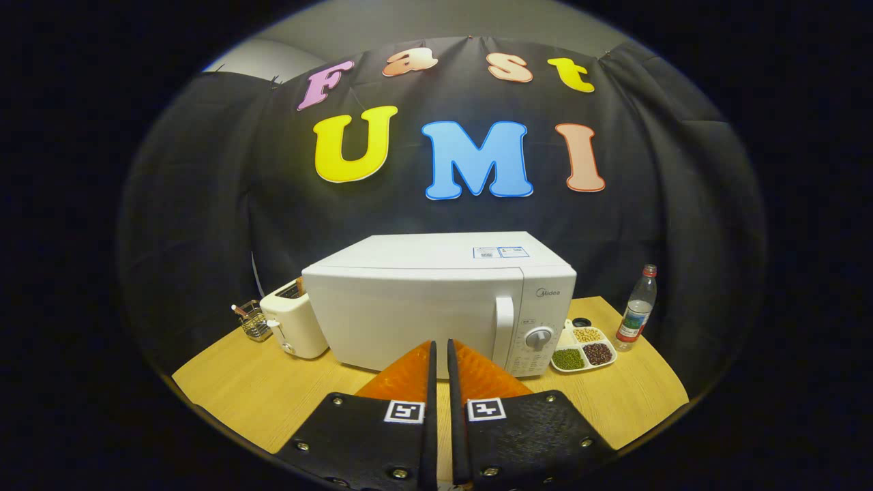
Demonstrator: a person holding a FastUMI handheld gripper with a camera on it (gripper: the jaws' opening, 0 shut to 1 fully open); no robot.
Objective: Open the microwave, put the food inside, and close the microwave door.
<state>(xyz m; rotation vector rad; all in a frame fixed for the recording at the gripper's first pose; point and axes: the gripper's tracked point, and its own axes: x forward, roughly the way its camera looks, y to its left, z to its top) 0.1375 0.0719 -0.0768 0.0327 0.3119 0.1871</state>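
Note:
A white microwave (436,300) stands on the wooden table (259,389), its door closed. The door's vertical handle (503,327) sits right of the door, next to a panel with a round dial (539,337). A white divided dish (583,349) with green, yellow and dark red beans lies just right of the microwave. My gripper (440,344) is in front of the microwave door, a little left of the handle. Its fingers are nearly together with a thin gap and nothing between them.
A white toaster (294,326) stands left of the microwave, with a small wire holder (254,323) beside it. A clear water bottle with a red cap (637,308) stands right of the dish. The table's curved front edge runs below the fingers.

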